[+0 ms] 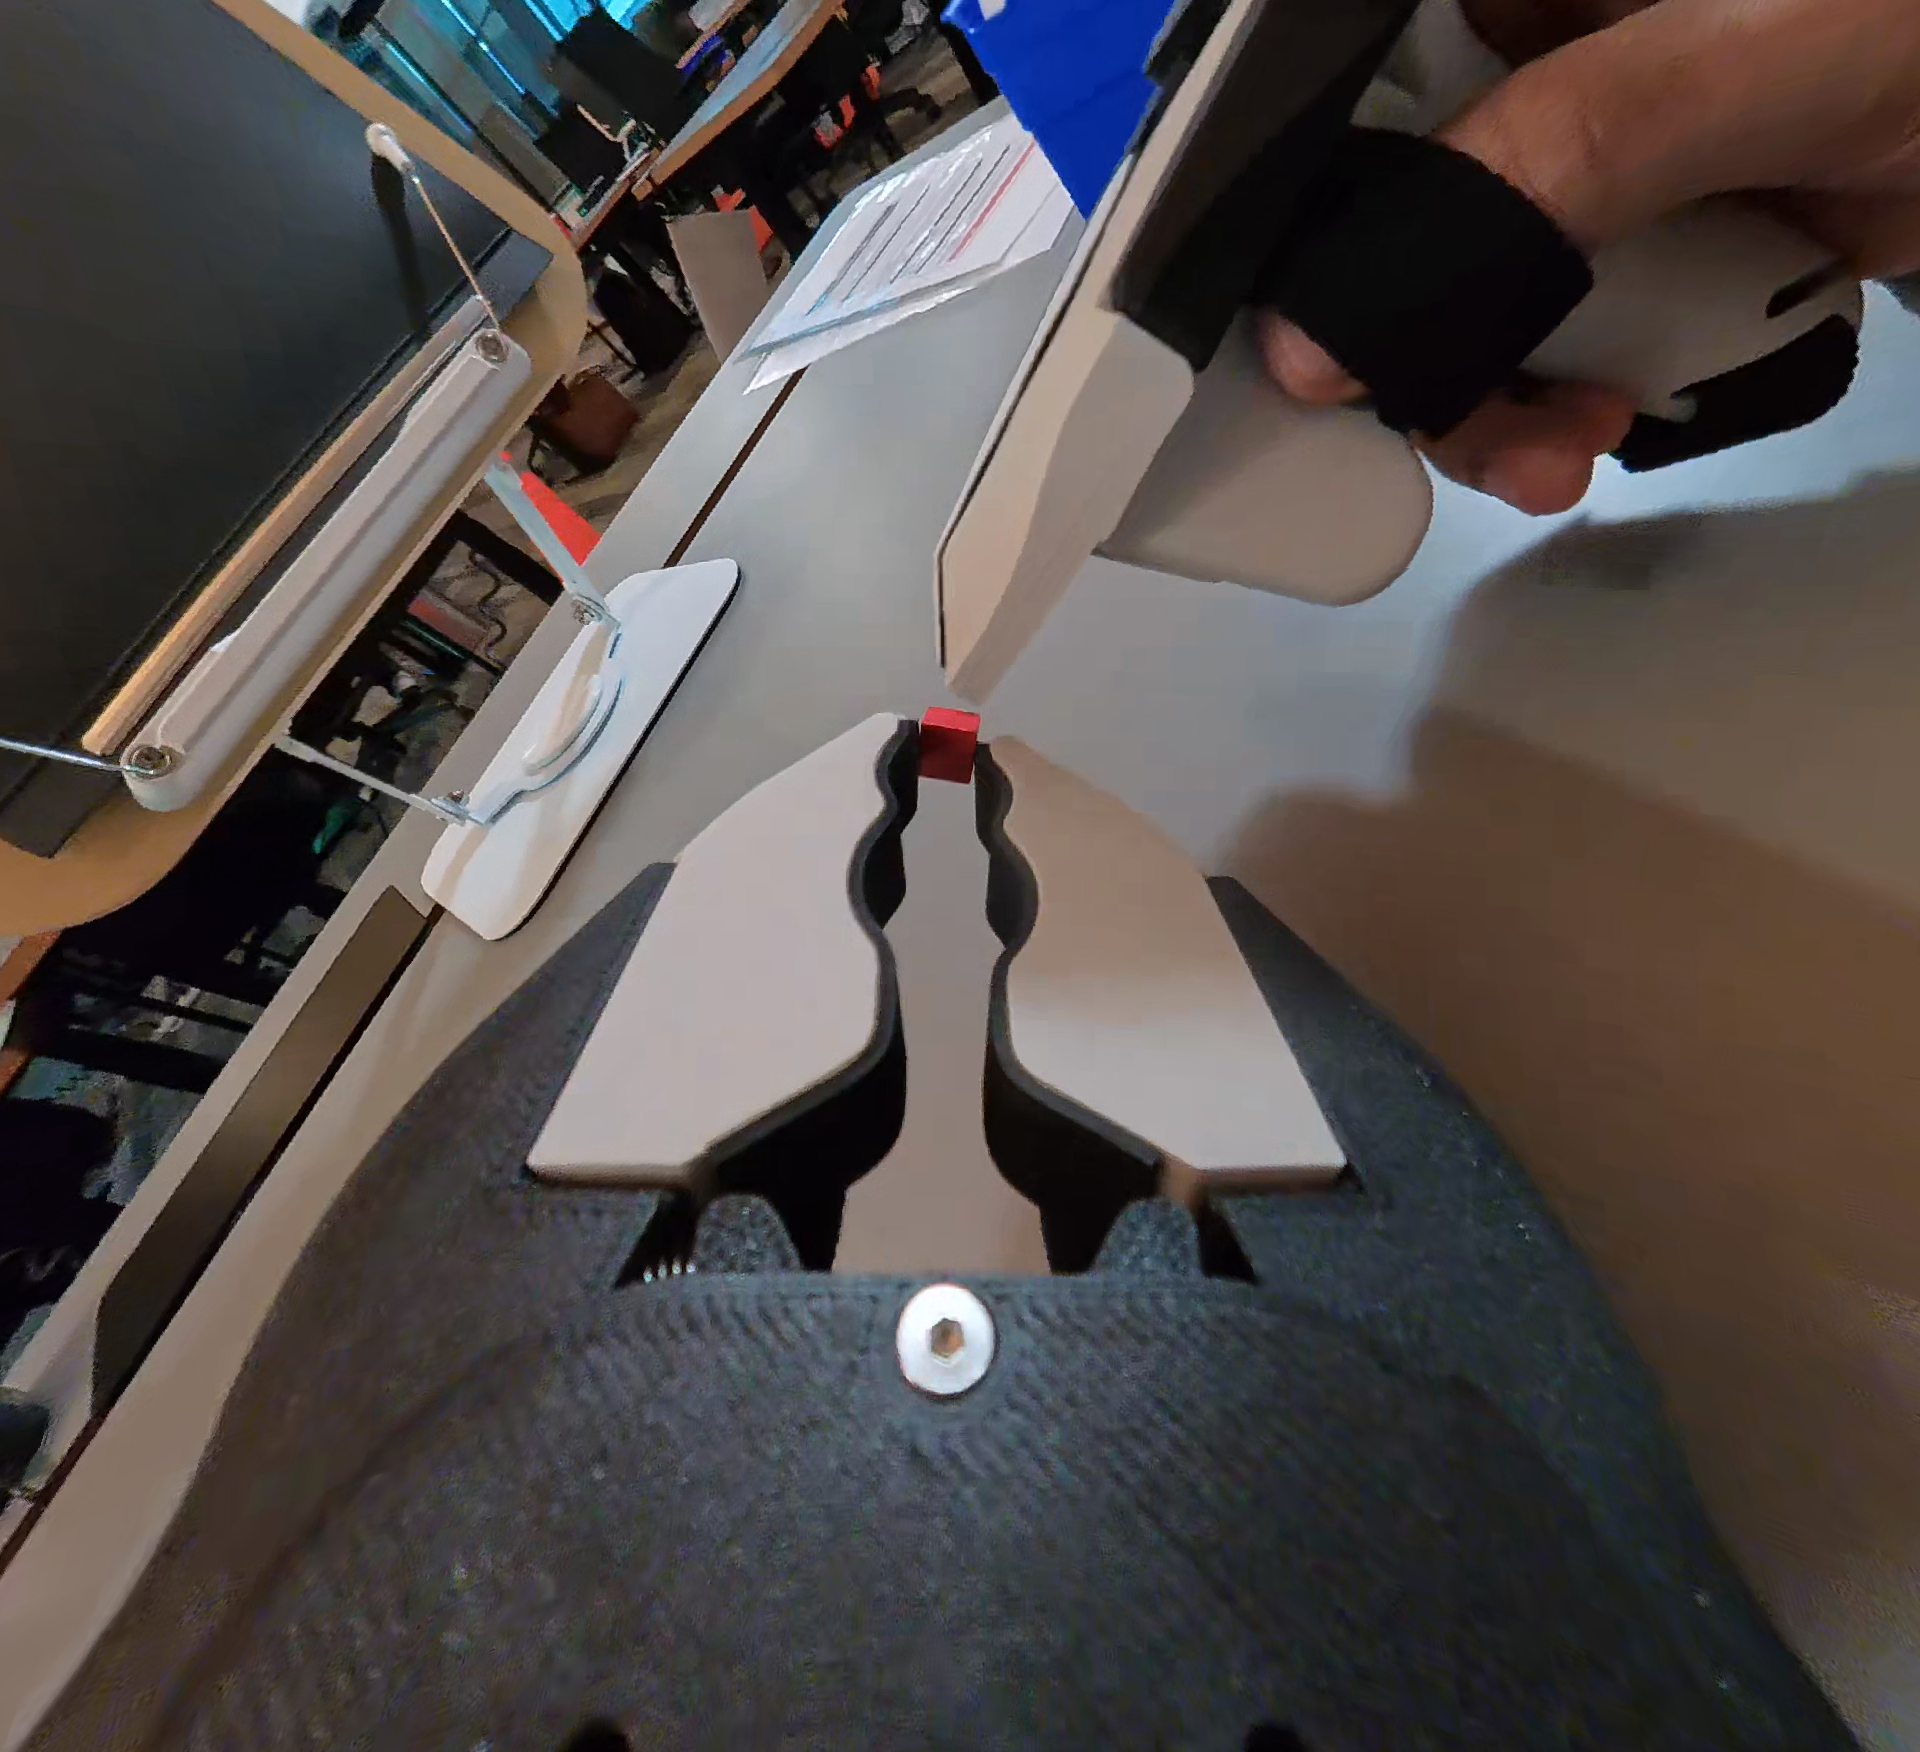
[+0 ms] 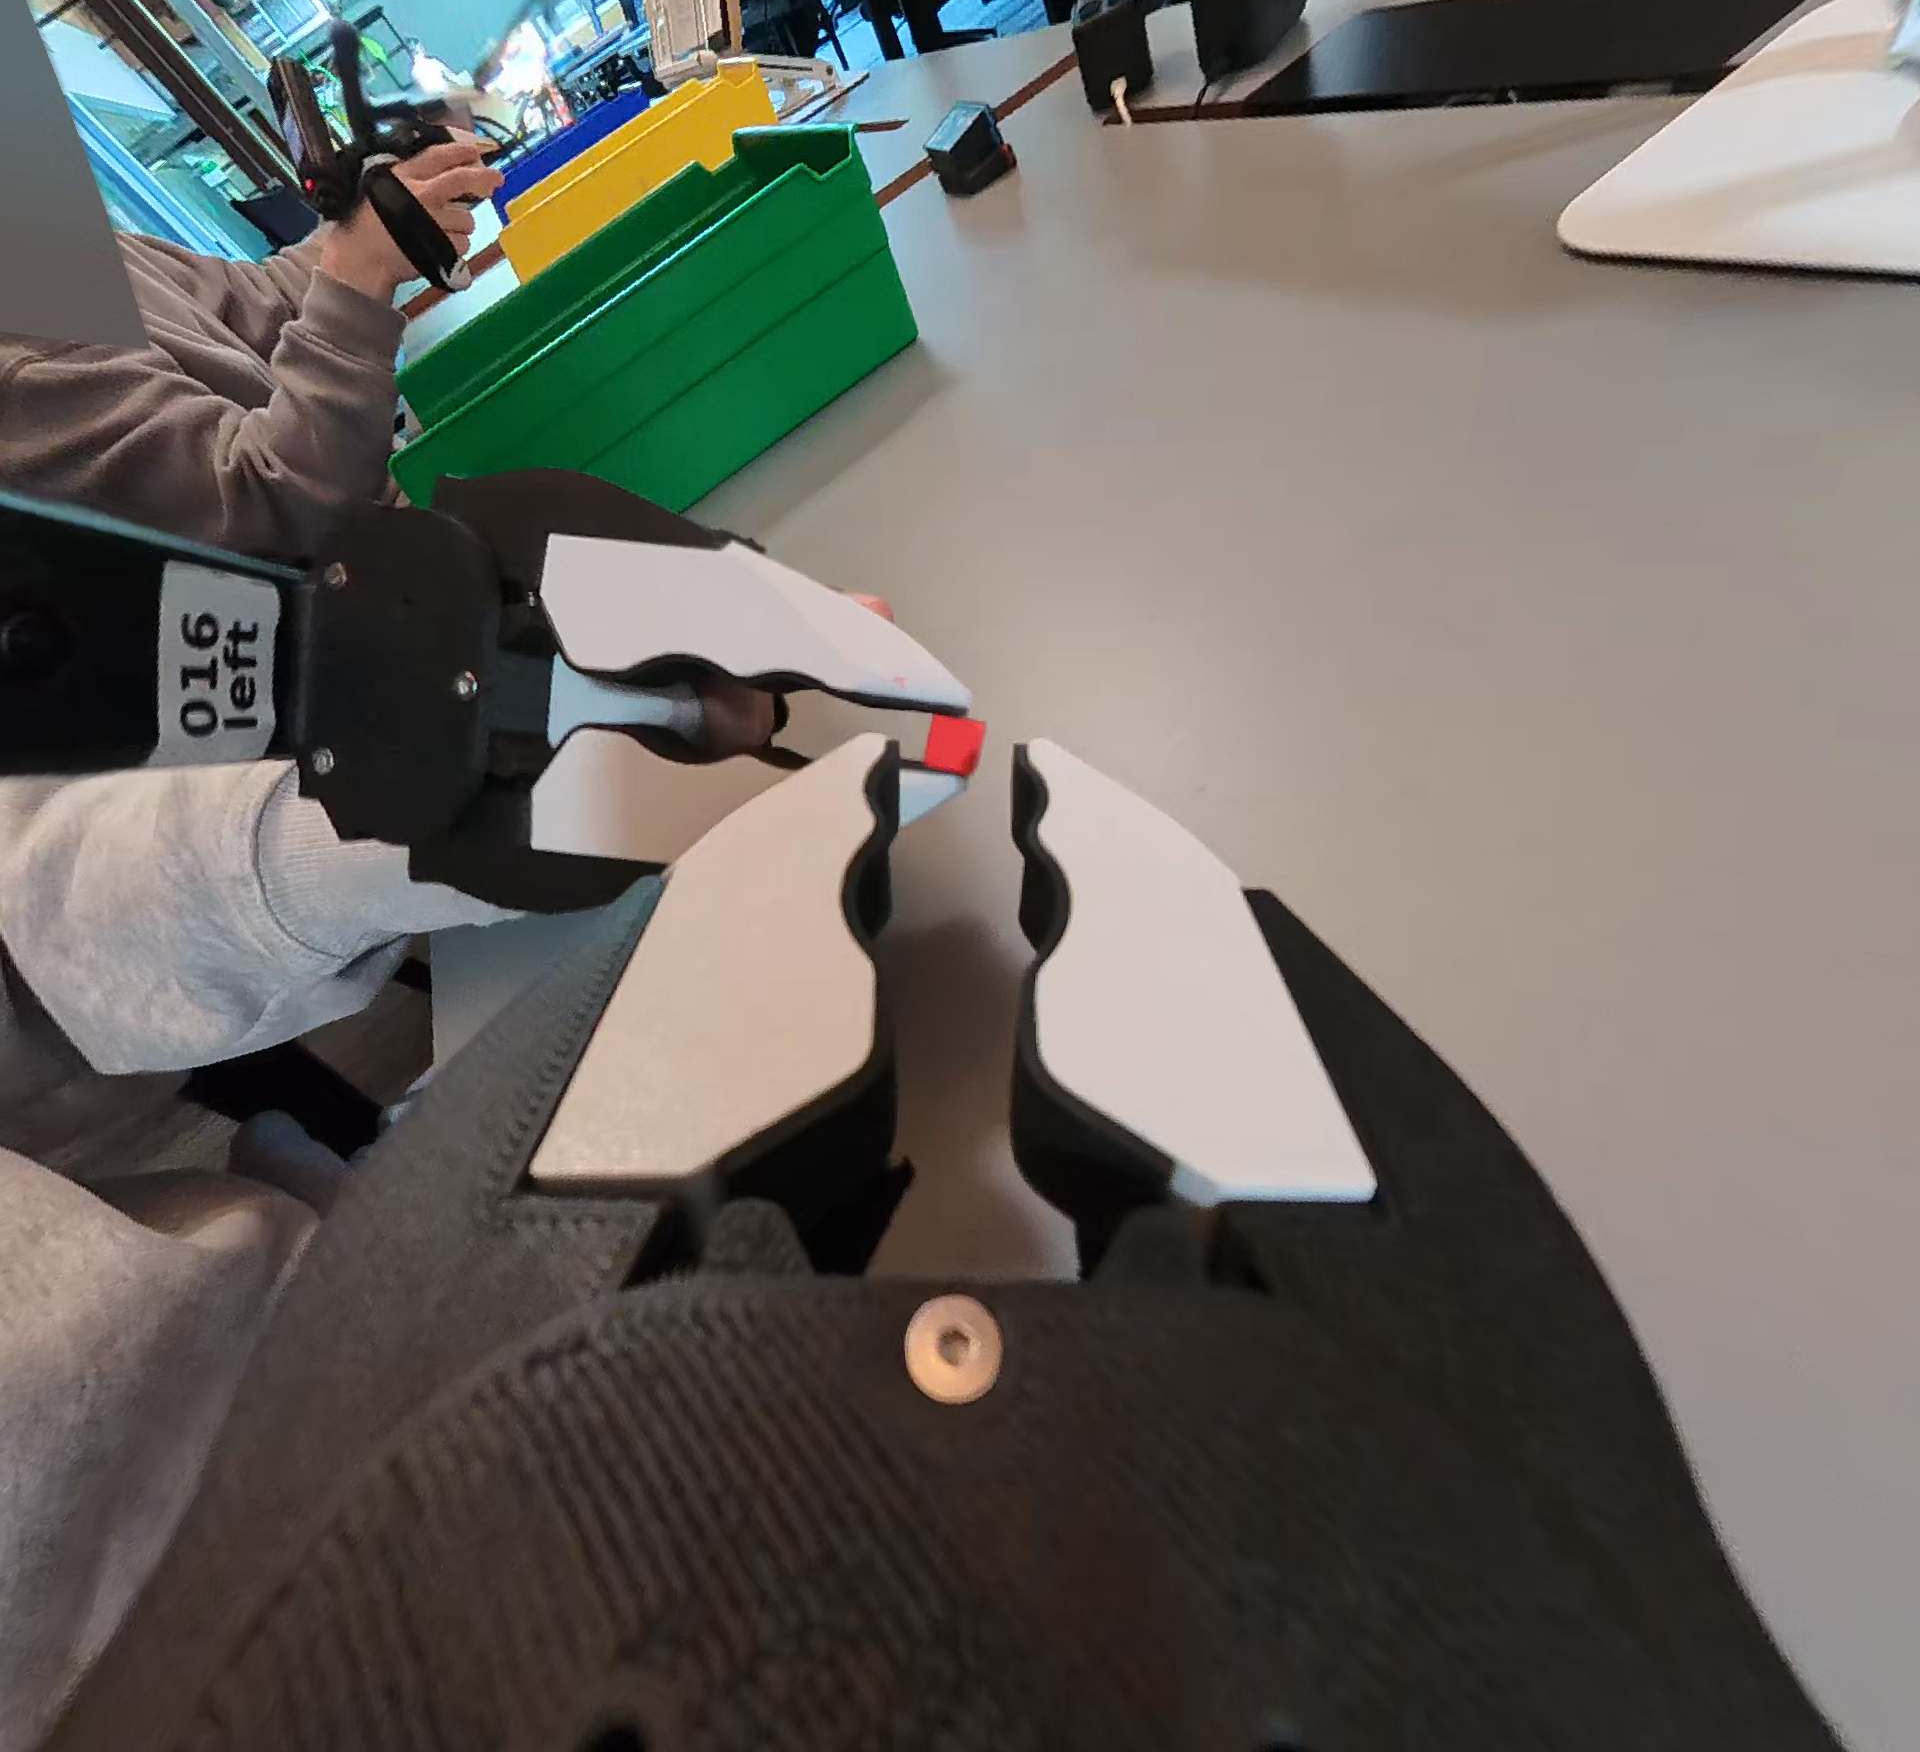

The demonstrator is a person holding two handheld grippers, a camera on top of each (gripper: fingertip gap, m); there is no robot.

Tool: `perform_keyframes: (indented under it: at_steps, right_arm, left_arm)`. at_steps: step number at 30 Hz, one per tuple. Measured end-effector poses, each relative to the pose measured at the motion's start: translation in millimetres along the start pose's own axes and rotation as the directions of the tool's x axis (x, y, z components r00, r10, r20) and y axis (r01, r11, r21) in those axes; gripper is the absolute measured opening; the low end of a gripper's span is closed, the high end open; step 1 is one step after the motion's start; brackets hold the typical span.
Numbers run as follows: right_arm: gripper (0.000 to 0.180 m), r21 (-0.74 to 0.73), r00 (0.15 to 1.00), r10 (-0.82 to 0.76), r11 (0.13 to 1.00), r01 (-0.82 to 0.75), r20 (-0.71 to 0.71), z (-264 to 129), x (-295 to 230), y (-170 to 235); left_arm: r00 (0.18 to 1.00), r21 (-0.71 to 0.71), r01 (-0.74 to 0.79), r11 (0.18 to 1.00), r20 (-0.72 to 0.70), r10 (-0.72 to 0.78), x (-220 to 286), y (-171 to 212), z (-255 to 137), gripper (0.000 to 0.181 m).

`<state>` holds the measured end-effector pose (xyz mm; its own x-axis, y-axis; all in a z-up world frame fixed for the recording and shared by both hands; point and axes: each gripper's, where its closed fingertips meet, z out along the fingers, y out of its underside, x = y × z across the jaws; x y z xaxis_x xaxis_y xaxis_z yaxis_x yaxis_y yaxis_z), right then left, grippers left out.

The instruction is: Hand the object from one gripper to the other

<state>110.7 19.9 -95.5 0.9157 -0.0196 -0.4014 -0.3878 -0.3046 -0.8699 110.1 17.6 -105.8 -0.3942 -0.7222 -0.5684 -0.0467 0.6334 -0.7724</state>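
Note:
A small red cube [image 1: 948,744] is pinched between the fingertips of my left gripper [image 1: 948,746], just above the grey table [image 1: 831,476]. In the right wrist view the left gripper [image 2: 951,748] reaches in from the left with the cube [image 2: 956,744] at its tips. My right gripper [image 2: 953,752] is open, and its two tips stand on either side of the cube with small gaps. In the left wrist view one white finger [image 1: 1039,476] of the right gripper comes down from the upper right, its tip just above the cube.
A green bin [image 2: 665,352] and a yellow bin [image 2: 634,164] stand at the far left, by another person's hand [image 2: 416,196]. A white monitor base [image 2: 1745,175] sits far right. A monitor [image 1: 156,300], its white foot [image 1: 582,746], a blue bin [image 1: 1070,71] and a laminated sheet [image 1: 914,248] lie beyond.

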Motion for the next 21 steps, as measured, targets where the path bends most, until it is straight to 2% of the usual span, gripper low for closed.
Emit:
perform_keyframes:
  at_steps: [10,14,17,21]
  right_arm:
    - [0.012,-0.049,1.000,0.016,0.999,-0.016,0.000,5.0,-1.1,8.9]
    - [0.011,-0.043,1.000,0.006,0.999,-0.006,0.010,3.3,-2.1,6.5]
    - [0.011,0.007,0.997,0.048,0.999,-0.049,0.067,-1.2,-3.6,-0.6]
    - [0.011,0.071,0.961,0.160,0.981,-0.181,0.227,-12.2,-8.1,-12.3]
  left_arm:
    - [0.997,-0.003,-0.082,0.997,0.007,0.082,8.0,-3.5,0.5,0.012]
    - [0.999,0.022,-0.054,0.998,0.004,0.054,7.1,-6.5,-0.3,0.011]
    - [1.000,0.044,0.010,0.999,0.004,-0.010,1.5,-7.1,-1.3,0.020]
    - [0.991,0.126,0.129,0.984,-0.044,-0.124,-3.8,-14.1,-4.2,0.033]
